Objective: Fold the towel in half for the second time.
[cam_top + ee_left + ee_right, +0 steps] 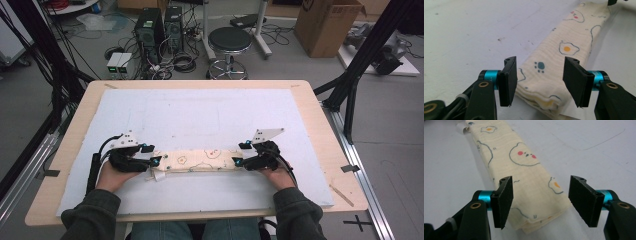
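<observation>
Cloth (196, 160), printed with eggs and folded into a long strip, lies flat on the tabletop (210, 112); left tool (151, 161) and right tool (239, 161) straddle its ends, released. Folding looks nearly finished.

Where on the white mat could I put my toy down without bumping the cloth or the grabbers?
The big white mat is bare everywhere behind the folded cloth, up to the table's far edge. There is also a bare strip between the cloth and the near edge, though the person's forearms border it. The crowded part is the cloth's row, with the left gripper and right gripper at its ends.
</observation>
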A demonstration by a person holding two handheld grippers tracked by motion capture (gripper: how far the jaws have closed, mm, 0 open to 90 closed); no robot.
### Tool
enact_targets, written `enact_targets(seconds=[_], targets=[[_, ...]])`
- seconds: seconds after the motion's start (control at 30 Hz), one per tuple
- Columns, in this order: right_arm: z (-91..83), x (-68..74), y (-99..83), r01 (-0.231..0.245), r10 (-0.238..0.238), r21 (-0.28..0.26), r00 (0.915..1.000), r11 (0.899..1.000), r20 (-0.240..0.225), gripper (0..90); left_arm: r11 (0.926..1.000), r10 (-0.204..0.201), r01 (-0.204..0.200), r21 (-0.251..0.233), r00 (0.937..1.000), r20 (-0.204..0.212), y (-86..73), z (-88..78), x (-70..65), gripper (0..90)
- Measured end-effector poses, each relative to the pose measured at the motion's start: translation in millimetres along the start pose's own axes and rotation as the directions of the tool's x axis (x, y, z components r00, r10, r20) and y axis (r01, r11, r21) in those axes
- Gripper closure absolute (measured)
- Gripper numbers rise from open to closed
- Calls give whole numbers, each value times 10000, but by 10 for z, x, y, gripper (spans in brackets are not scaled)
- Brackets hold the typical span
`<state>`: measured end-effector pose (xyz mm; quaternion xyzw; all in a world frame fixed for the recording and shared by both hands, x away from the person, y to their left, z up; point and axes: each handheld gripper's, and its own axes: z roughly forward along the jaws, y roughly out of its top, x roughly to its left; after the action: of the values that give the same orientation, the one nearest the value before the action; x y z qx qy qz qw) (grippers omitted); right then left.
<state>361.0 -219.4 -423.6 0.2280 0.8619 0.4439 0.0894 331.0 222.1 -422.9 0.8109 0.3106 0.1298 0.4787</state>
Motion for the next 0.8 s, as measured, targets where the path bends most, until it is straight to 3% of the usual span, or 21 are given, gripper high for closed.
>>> enact_targets(seconds=[0.13, 0.33, 0.5, 0.6, 0.8], targets=[[11, -38, 8, -302, 299, 119, 9993, 9995, 228, 387, 9995, -283, 279, -125, 9991, -318, -5, 1, 52, 495], [39, -135, -31, -885, 857, 490, 9947, 9949, 577, 422, 9963, -845, 855, 112, 9942, -668, -34, 32, 151, 534], [56, -191, -57, -1445, 1407, 682, 9883, 9871, 584, 488, 9927, -1057, 1083, 528, 9932, -491, -65, 104, 191, 515], [84, -204, -58, -1516, 1479, 747, 9876, 9856, 534, 522, 9895, -1029, 1073, 966, 9935, -495, -87, 165, 193, 519], [170, -216, -37, -1467, 1424, 1182, 9888, 9821, 439, 569, 9859, -1024, 1055, 1300, 9943, -304, -108, 204, 197, 586]])
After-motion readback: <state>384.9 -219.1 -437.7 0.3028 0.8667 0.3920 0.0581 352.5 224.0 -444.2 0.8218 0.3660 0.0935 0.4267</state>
